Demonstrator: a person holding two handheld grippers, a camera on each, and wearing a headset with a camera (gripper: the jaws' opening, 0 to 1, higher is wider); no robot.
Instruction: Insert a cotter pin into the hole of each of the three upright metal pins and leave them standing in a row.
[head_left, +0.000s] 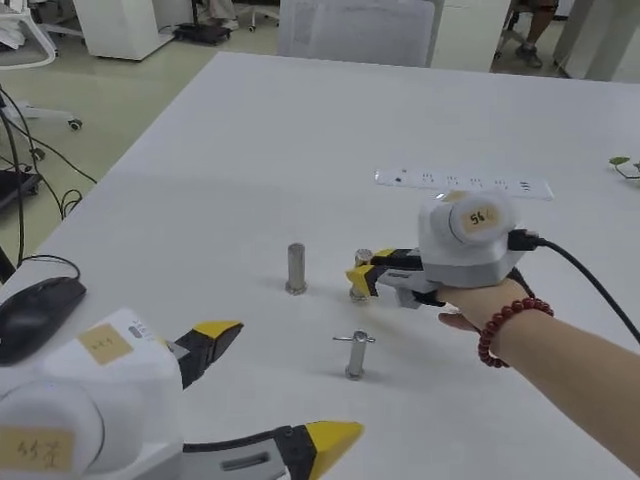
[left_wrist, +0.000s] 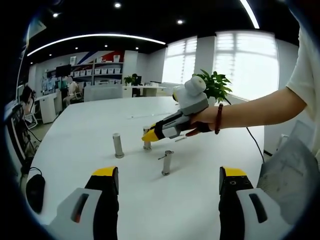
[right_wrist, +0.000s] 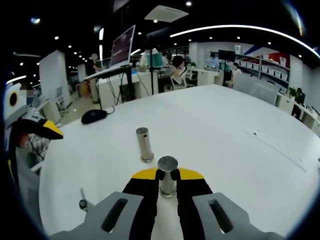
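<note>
Three short upright metal pins stand on the white table (head_left: 300, 150). The left pin (head_left: 296, 269) (left_wrist: 118, 145) (right_wrist: 144, 144) is bare. My right gripper (head_left: 359, 281) (left_wrist: 149, 136) (right_wrist: 167, 181) is shut on the middle pin (head_left: 362, 262) (left_wrist: 147, 142) (right_wrist: 167, 170), gripping it from the right side. The nearest pin (head_left: 355, 356) (left_wrist: 166, 163) (right_wrist: 83, 203) has a cotter pin (head_left: 354, 339) through its top. My left gripper (head_left: 282, 385) (left_wrist: 169, 184) hangs open and empty at the near left, short of the pins.
A white power strip (head_left: 463, 183) (right_wrist: 277, 142) lies behind the pins. A black mouse (head_left: 35, 311) (right_wrist: 95, 116) sits at the table's left edge. A cable (head_left: 585, 275) trails from the right gripper. Chairs and desks stand beyond the table.
</note>
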